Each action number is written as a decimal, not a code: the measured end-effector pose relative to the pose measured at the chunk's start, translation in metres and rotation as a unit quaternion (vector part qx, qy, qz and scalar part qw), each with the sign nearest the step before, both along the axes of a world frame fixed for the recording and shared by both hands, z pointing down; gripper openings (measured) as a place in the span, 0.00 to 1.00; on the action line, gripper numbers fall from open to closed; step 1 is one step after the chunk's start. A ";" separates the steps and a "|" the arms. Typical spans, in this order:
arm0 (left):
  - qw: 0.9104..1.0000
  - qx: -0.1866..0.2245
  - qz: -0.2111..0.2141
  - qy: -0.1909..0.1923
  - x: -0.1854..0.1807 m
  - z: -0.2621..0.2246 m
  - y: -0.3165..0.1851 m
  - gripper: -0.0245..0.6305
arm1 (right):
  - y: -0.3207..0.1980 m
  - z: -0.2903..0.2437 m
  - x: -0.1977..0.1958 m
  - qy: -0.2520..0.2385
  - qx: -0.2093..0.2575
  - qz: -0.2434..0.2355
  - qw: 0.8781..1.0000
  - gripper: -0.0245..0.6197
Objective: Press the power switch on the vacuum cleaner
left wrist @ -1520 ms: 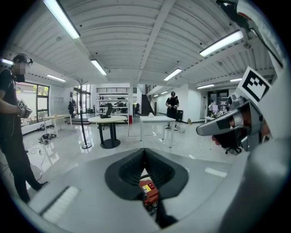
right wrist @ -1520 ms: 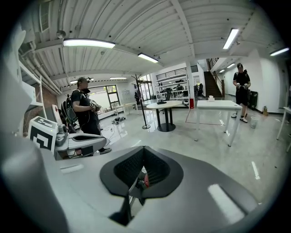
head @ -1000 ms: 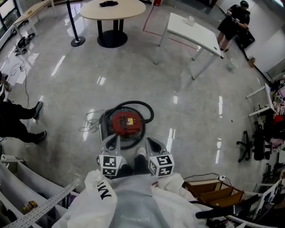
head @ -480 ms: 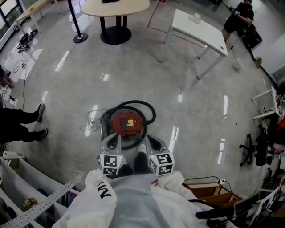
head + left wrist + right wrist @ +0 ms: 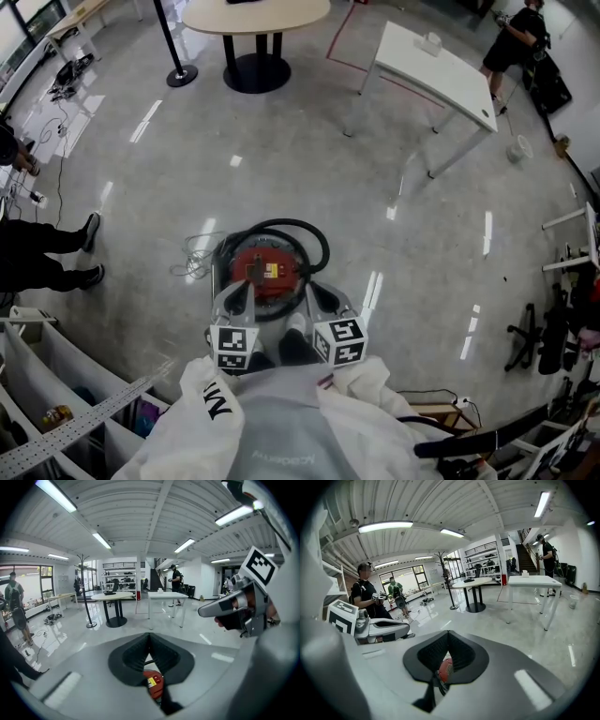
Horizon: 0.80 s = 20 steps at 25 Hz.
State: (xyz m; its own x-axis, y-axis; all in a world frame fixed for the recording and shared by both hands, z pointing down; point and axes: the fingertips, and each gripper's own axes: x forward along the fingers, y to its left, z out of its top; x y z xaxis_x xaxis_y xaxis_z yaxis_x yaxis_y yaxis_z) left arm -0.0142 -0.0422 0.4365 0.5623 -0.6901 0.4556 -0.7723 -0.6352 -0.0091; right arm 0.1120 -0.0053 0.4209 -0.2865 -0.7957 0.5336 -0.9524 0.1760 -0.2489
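Observation:
The vacuum cleaner (image 5: 266,271) is a round red canister on the floor, ringed by a black hose (image 5: 309,234). It lies just ahead of my two grippers. My left gripper (image 5: 237,298) is held over the canister's near left edge, and my right gripper (image 5: 317,298) over its near right edge. Each one is shut with nothing in it. Through the gap under the shut jaws of my left gripper (image 5: 150,638), the red canister (image 5: 153,686) and its yellow label show. In the right gripper view the red body (image 5: 446,669) shows below my right gripper (image 5: 447,637). I cannot make out the power switch.
Loose cable (image 5: 195,259) lies left of the vacuum. A person's legs (image 5: 52,251) stand at the left. Grey shelving (image 5: 56,394) is at lower left and a wooden crate (image 5: 441,412) at lower right. A round table (image 5: 255,13), a post (image 5: 181,73) and a white table (image 5: 441,73) stand farther off.
In the head view the vacuum has slid down toward the gripper tips and the far tables have shifted right. Both grippers stay shut and side by side.

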 end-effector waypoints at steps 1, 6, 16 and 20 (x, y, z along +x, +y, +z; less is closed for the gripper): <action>1.000 0.001 -0.003 -0.002 0.003 0.000 -0.002 0.04 | -0.003 0.000 0.003 -0.001 0.000 -0.004 1.000 0.04; 1.000 0.002 -0.020 -0.008 0.013 -0.002 -0.010 0.04 | -0.014 0.002 0.011 -0.008 -0.001 -0.025 1.000 0.04; 0.998 -0.012 -0.060 -0.023 0.016 0.009 -0.005 0.04 | -0.017 0.021 0.024 -0.020 -0.019 -0.053 0.998 0.04; 0.997 -0.023 -0.062 -0.033 0.014 0.014 0.002 0.04 | -0.019 0.024 0.024 -0.028 -0.022 -0.056 0.998 0.04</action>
State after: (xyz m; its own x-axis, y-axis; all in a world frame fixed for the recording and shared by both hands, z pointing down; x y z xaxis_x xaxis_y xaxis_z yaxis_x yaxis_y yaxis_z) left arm 0.0000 -0.0406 0.4509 0.4414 -0.7304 0.5213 -0.8442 -0.5349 -0.0347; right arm 0.1356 -0.0243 0.4449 -0.4021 -0.7336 0.5479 -0.9120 0.2680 -0.3105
